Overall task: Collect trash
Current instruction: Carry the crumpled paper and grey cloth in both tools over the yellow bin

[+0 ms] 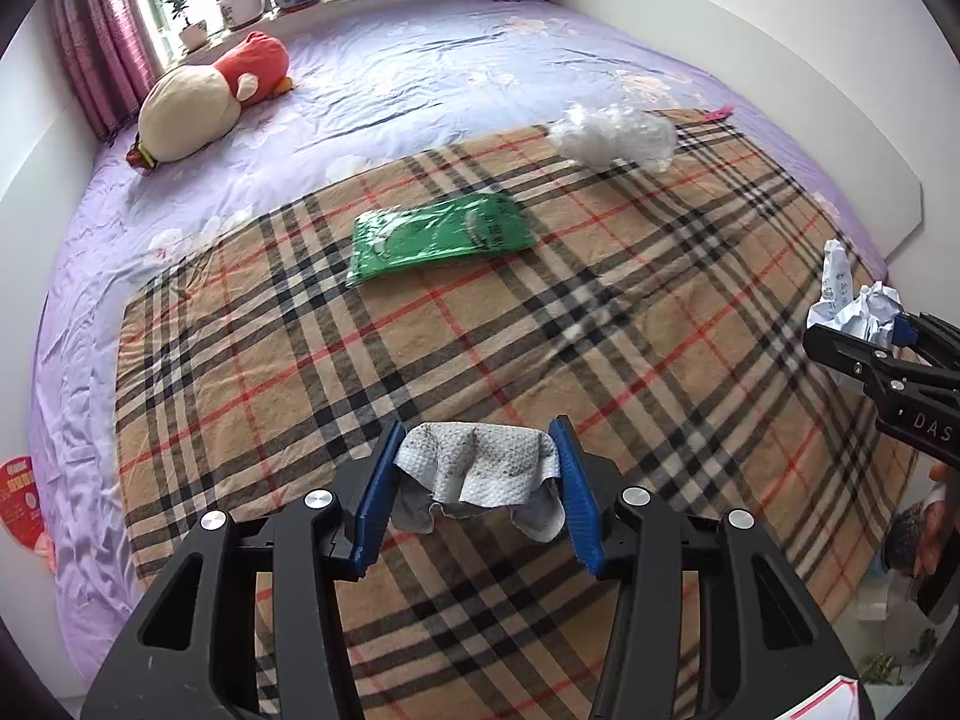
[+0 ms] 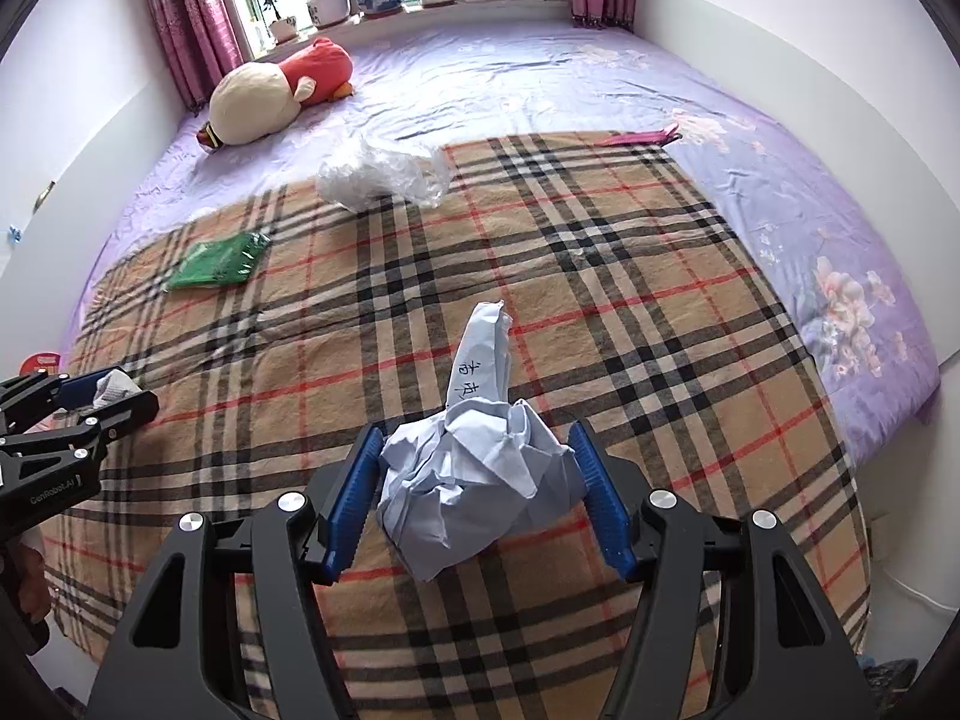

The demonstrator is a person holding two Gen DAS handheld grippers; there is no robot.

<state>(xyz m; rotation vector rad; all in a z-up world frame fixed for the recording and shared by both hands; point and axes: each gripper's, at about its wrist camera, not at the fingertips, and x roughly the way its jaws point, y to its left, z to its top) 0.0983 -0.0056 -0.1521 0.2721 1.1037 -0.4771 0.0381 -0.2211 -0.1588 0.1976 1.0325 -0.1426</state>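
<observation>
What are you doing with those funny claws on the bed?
A person is picking up trash with a claw in each hand. The left gripper is squeezing a dirty paper towel, and the right gripper is squeezing crumpled paper with writing on it. A green packet and a clear plastic bag lie on the plaid blanket, not picked up yet. A plush toy lies by the window.
</observation>
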